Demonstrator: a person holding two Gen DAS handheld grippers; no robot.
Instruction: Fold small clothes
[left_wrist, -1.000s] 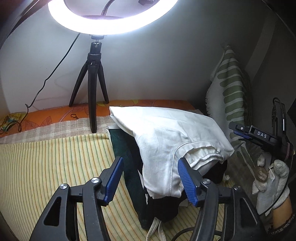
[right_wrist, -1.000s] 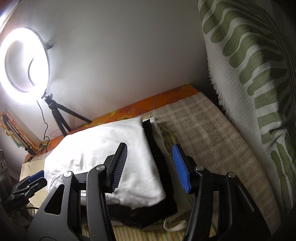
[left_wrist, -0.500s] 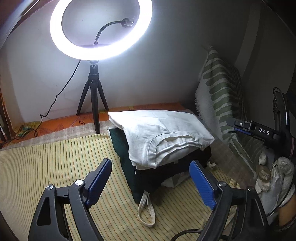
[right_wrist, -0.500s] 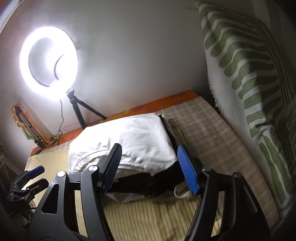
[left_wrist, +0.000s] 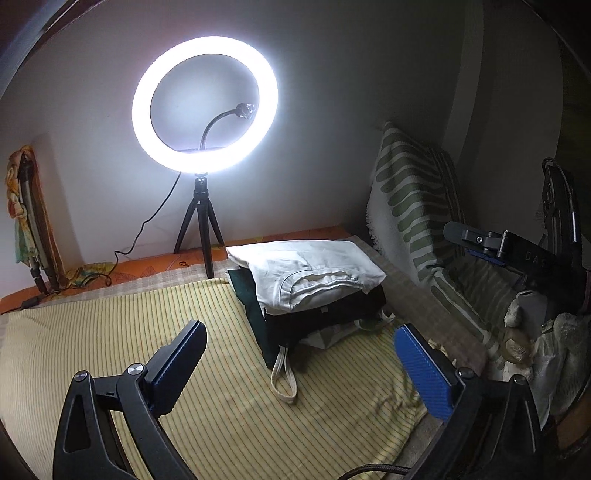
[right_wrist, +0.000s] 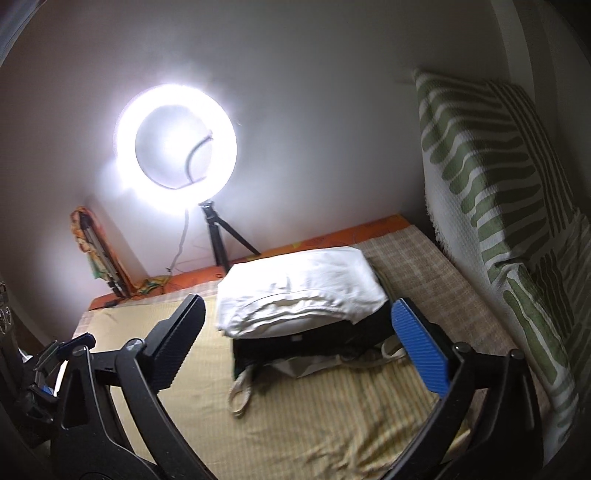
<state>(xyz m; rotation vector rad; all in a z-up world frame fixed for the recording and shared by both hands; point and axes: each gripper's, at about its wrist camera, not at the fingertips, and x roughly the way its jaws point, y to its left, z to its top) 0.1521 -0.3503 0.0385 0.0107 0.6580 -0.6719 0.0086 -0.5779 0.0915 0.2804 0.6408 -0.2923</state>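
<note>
- Left gripper (left_wrist: 299, 373): jaws spread wide, nothing between them; it hangs over the striped yellow sheet (left_wrist: 110, 354), short of the pile.
- Right gripper (right_wrist: 299, 343): jaws likewise apart and empty; the pile sits ahead at 12 o'clock, not touched.
- Task item: the folded white garment (left_wrist: 306, 273) lies on top of a stack of dark clothes (left_wrist: 325, 314) on the bed; the stack is at 1 o'clock in the left wrist view.
- Risk, overhang: the white garment projects past the dark layers; a push from either gripper is likely to slide it off and undo the fold.
- Risk, snag: a pale strap loop (left_wrist: 284, 376) trails from under the stack at 6 o'clock; a finger catching it can drag the lower layers.
- Risk, collision: the ring light tripod (left_wrist: 201, 225) stands just behind the stack at 11 o'clock; a far reach may tip it.
- Risk, multiple layers: a deep bite may clamp several garments together.
</note>
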